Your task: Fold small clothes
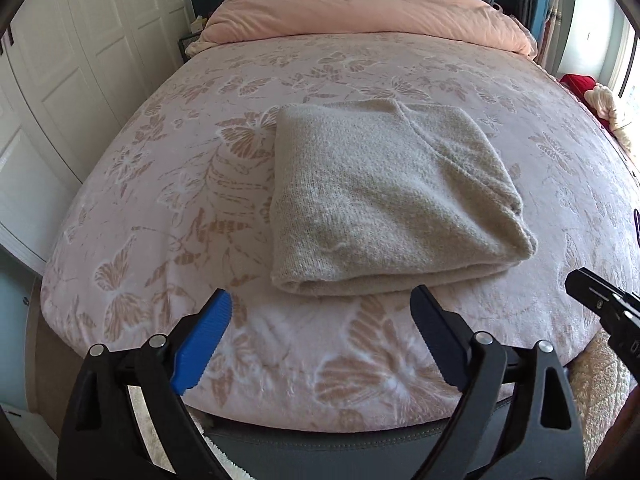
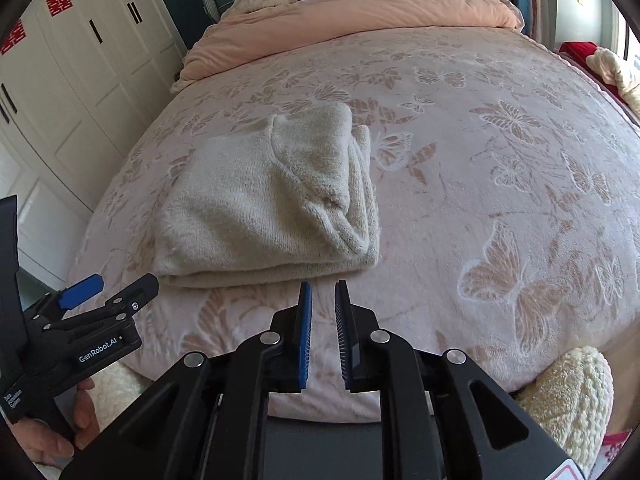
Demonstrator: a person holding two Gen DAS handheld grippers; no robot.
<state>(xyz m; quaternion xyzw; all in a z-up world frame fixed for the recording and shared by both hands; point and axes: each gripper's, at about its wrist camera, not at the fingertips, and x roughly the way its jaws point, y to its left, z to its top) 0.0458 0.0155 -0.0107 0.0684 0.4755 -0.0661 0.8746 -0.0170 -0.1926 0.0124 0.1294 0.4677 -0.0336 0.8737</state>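
A beige knitted garment [image 1: 384,196] lies folded into a thick rectangle on the pink butterfly bedspread [image 1: 168,184]; it also shows in the right wrist view [image 2: 264,200]. My left gripper [image 1: 322,300] is wide open and empty, just in front of the garment's near edge. My right gripper [image 2: 323,286] has its jaws nearly together with a narrow gap, holds nothing, and sits just short of the garment's near right corner. The left gripper also shows at the left of the right wrist view [image 2: 108,284], and the right gripper's tip at the right edge of the left wrist view [image 1: 600,300].
A pink duvet [image 1: 360,12] is bunched at the head of the bed. White wardrobe doors [image 1: 60,60] stand to the left. Red and cream cloth [image 1: 600,96] lies at the bed's right side. A cream fluffy item [image 2: 568,396] sits at the foot.
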